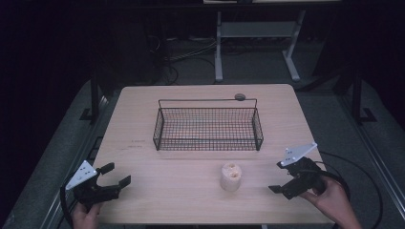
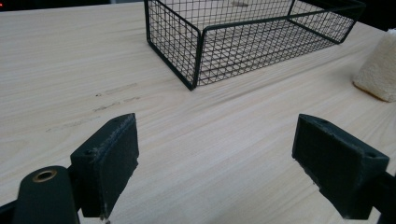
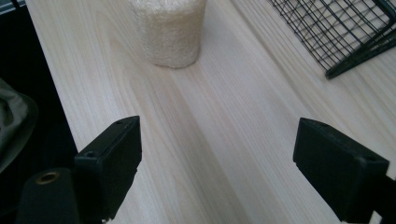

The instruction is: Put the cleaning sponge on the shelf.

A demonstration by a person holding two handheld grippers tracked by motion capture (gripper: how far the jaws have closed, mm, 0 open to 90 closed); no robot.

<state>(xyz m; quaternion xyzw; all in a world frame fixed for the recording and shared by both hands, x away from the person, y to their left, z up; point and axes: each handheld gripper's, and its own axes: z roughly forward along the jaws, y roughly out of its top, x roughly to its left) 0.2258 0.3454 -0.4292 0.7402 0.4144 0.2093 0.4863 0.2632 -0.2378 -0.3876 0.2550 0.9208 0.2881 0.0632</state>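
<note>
At the near left corner of the pale wooden desk (image 1: 143,200), the left gripper (image 1: 117,175) is held in a hand (image 1: 86,215) with its two black jaws spread wide and nothing between them; in the left gripper view those jaws frame bare wood grain, and a grey three-cornered plate sits on top of the tool in the high view. Toward the near right edge, the right gripper (image 1: 278,177) is held in the other hand (image 1: 334,200), its jaws also wide apart and empty, pointing in toward the middle of the desk, with a black cable looping off behind it. Between the two grippers, nearer the right one yet well apart from both, stands a short cream-coloured cylinder of spongy, rough-textured material (image 1: 231,177), upright on the desk, with two hollows in its top face; the right gripper view shows it ahead and a little left of the jaws (image 3: 169,30). Beyond it, at the centre of the desk, sits a black rectangular wire-mesh basket (image 1: 208,142) with nothing inside it, its thin handle bar along the far side. A small dark round object (image 1: 240,97) lies on the desk just behind the basket's far right corner.
</note>
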